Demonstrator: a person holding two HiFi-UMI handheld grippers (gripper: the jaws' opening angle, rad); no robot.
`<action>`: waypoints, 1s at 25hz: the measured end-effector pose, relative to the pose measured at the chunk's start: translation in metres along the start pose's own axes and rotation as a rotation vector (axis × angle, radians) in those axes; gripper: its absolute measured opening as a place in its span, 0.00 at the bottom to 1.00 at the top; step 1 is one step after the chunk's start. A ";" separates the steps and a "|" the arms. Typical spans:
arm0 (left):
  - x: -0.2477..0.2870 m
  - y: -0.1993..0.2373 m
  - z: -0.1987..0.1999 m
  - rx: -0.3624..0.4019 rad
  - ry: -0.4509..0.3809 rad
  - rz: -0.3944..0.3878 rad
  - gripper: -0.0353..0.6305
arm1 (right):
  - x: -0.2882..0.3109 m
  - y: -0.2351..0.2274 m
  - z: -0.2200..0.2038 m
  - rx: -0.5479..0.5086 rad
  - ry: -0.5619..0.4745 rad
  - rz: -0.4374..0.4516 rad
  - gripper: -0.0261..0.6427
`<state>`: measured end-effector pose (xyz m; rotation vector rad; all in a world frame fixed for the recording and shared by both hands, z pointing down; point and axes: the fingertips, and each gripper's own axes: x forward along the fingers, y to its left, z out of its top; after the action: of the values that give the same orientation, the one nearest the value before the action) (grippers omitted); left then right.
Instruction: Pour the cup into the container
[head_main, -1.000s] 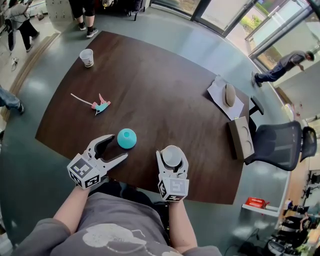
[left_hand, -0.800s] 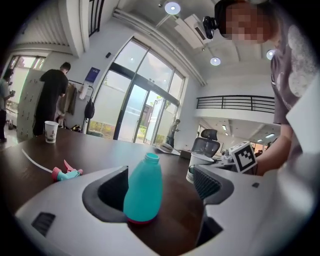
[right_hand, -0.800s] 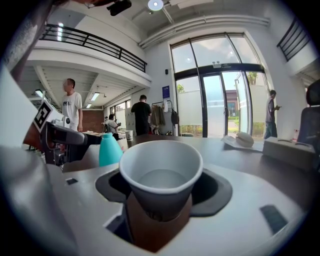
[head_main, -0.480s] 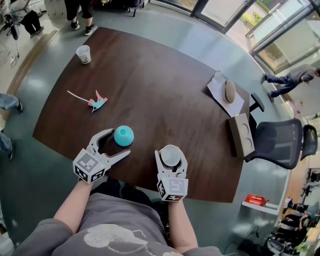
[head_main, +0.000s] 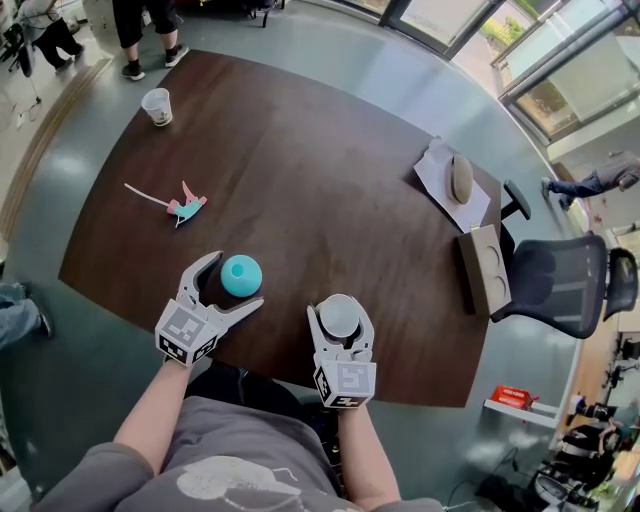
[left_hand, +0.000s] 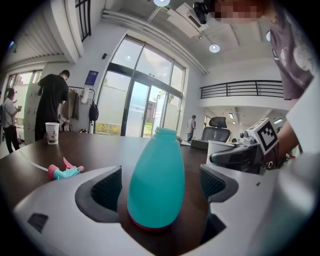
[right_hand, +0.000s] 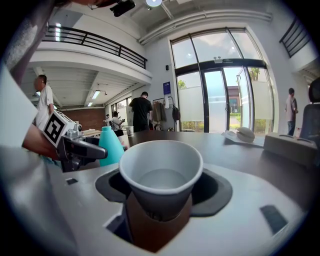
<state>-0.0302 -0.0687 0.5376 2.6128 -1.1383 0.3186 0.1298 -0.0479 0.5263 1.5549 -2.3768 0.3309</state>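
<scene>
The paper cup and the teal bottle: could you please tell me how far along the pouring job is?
Done: the right gripper holds the paper cup upright. In hand: the jaws of the left gripper have just been opening, and the teal bottle stands between them with gaps to both pads. Left: steadying the bottle, probably, then tipping the cup over its open neck.

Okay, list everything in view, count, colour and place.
table: one, dark brown, centre
bottle: one, teal, upright between left tongs' jaws, untouched
cup: one, white, in right tongs
second cup: one, white, far left corner
spray nozzle: one, pink-teal, left of centre
paper: one, white, far right
tray: one, tan, right edge
chair: one, black, beyond right edge
people: several, around the room
left tongs: white, open, jaws just been opening
right tongs: white, shut on cup
</scene>
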 end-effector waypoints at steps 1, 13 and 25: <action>0.003 0.001 -0.001 0.001 0.002 0.006 0.76 | 0.000 -0.001 0.000 0.001 0.002 0.000 0.49; 0.032 0.004 -0.013 -0.035 0.023 0.013 0.76 | 0.012 -0.010 -0.002 0.000 0.016 0.025 0.49; 0.045 0.004 -0.019 0.009 0.058 0.018 0.76 | 0.020 -0.019 -0.007 0.010 0.034 0.039 0.49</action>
<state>-0.0054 -0.0956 0.5693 2.5853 -1.1442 0.4010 0.1403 -0.0699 0.5403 1.4968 -2.3862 0.3753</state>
